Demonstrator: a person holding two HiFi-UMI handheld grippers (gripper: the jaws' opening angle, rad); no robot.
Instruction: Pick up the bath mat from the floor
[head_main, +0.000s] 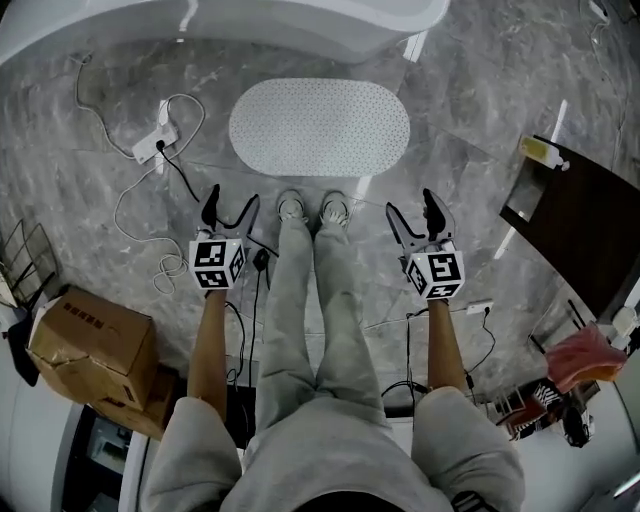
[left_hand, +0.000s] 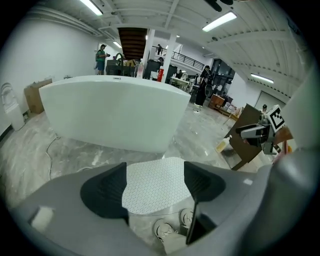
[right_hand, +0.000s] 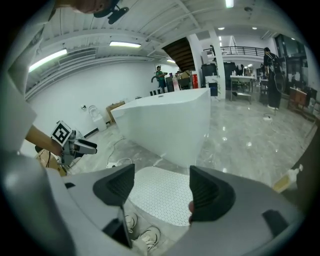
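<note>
Overall: I get bright, even indoor light in all 3 views, no dim areas.
Source: ceiling strip lights (left_hand: 220, 21) overhead, seen in both gripper views.
Glare: white streaks on the glossy floor (head_main: 480, 90), esp. right of the bath mat (head_main: 320, 127).
Shadows: soft, I can barely make any out.
Distortion: strong fisheye; gripper views w/ dark round corners, tub (left_hand: 115, 117) edges bow.
Focus: mat dots crisp; far bkgd soft.
</note>
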